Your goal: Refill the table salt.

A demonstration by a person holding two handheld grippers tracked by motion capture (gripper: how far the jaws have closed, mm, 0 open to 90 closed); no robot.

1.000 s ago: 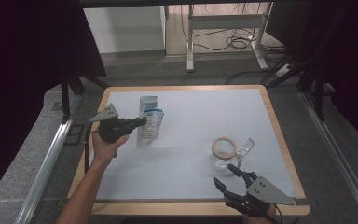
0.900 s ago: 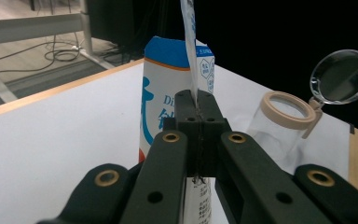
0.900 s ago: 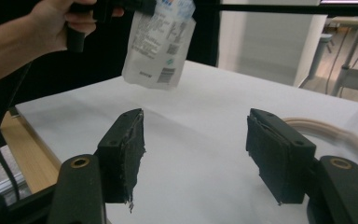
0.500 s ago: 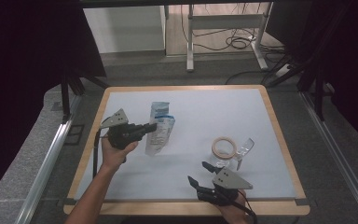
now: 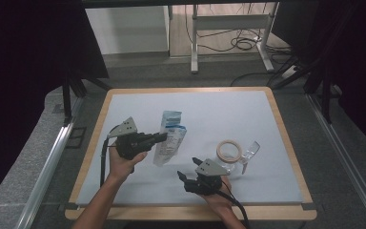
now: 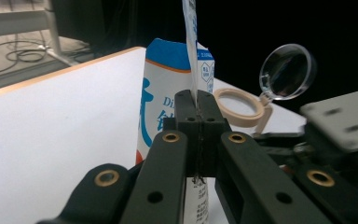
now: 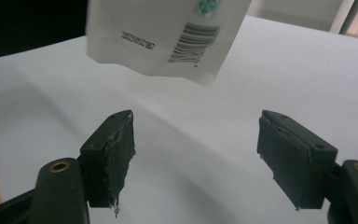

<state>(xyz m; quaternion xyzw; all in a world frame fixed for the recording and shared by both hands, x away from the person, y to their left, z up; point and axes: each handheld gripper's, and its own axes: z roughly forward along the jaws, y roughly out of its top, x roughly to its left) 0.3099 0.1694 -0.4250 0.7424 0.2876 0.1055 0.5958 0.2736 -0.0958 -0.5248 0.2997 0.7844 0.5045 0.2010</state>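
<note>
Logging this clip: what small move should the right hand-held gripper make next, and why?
Probably ease forward and up to the pouch's lower edge: the right hand-held gripper has just been opening, nothing between its jaws, while the left hand-held gripper holds the pouch lifted.

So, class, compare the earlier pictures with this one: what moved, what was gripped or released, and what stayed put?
The left hand-held gripper, still shut on the blue-and-white pouch, carried it rightward, toward the table's middle. The right hand-held gripper came in from the near right corner toward the pouch's lower end, its jaws opening, nothing between them. The tape ring and magnifying glass stayed in place.
</note>
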